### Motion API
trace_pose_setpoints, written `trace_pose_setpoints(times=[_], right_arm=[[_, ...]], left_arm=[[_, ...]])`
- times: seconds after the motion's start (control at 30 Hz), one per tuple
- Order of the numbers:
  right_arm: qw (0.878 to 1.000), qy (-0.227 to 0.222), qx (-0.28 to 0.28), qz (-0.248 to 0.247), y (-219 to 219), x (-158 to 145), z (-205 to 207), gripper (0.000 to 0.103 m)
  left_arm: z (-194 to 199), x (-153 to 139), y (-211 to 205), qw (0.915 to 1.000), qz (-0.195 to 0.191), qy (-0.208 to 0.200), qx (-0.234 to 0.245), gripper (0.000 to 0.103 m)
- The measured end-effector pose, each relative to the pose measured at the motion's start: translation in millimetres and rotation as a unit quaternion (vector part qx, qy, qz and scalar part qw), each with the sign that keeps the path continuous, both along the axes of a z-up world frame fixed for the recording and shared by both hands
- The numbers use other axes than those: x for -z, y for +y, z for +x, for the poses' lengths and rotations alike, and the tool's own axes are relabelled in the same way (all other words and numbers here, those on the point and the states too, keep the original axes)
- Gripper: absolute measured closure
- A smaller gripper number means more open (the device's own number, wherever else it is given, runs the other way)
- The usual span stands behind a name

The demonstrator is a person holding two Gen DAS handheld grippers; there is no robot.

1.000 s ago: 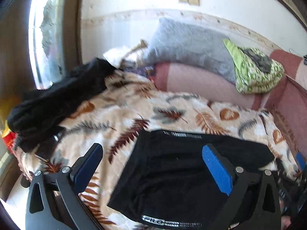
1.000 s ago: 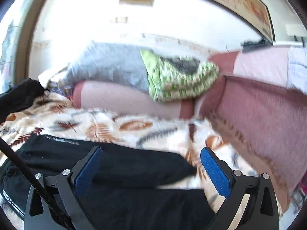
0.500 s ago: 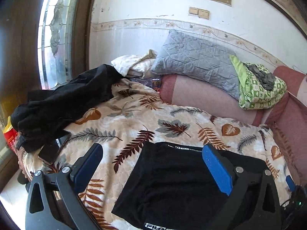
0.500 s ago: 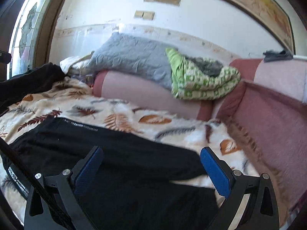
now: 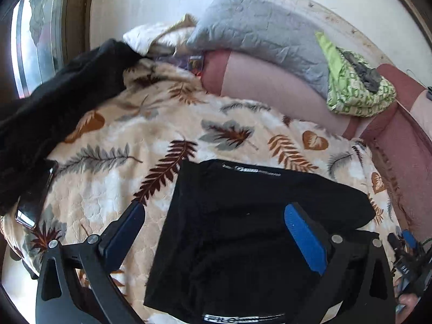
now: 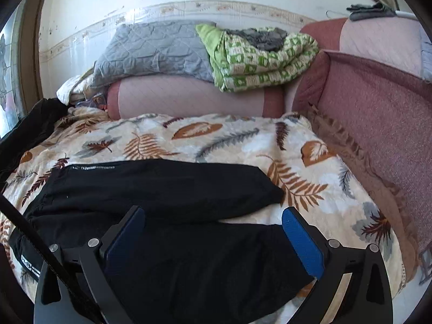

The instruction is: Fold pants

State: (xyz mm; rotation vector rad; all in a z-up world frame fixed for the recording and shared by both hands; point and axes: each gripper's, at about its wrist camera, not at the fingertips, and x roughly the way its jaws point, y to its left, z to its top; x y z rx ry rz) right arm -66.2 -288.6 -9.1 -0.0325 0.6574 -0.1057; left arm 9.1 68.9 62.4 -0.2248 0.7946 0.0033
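While both grippers hover over the bed, the pants [image 6: 167, 189] lie spread flat on the near part of the blanket [image 6: 205, 135], a plush, quilted cream throw printed with brown, rust and grey leaves. The pants are soft matte black knit; the two legs run side by side toward the right edge of the bed, the far leg ending in a rounded hem, the near one reaching under the right gripper [image 6: 213, 233]. A thin white logo strip runs along the far edge at the waist end, and another printed band shows on the near left edge.

The right gripper's black frame holds its two blue, flat rectangular pads wide apart above the near leg, gripping nothing. The left gripper [image 5: 214, 232] is likewise spread, one pad over bare blanket and the other over the waist end of the pants [image 5: 243, 216], nothing between them.

Along the far edge of the bed lies a pink bolster [image 6: 189, 98] with darker ends, smooth and cylindrical. On it rest a grey quilted, crinkled pillow [image 6: 151, 51] and a folded green-and-white patterned quilt [image 6: 259, 62]. A loose heap of black cloth [image 5: 54, 102] sprawls over the left edge, with a dark glossy phone [image 5: 33, 202] beside it. A textured mauve, fringed cushion [image 6: 378, 124] borders the right edge.
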Motion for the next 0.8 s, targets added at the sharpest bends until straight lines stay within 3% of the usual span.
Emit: trace_pose_setpoints(times=[0.2, 0.3, 0.43, 0.6, 0.8], right_arm=[[0.999, 0.029, -0.003, 0.017, -35.6, -11.7, 33.9, 0.001], [0.999, 0.043, -0.002, 0.033, -51.5, -19.3, 59.9, 0.001], [0.997, 0.071, -0.004, 0.031, -74.4, -10.7, 104.2, 0.003], [0.99, 0.126, -0.056, 0.022, -78.6, 16.5, 165.3, 0.005], [0.982, 0.167, -0.088, 0.008, -79.7, 47.9, 229.5, 0.005]], left_arm=[[24.3, 5.4, 17.6, 0.9984, -0.041, 0.006, 0.04, 0.027], [49.7, 7.2, 8.0, 0.9973, -0.022, 0.007, 0.07, 0.027], [98.9, 29.5, -15.2, 0.9913, -0.016, 0.046, 0.123, 0.027], [151.0, 63.3, -58.0, 0.9754, 0.014, 0.087, 0.202, 0.027], [210.5, 101.2, -86.0, 0.9621, 0.036, 0.114, 0.245, 0.027]])
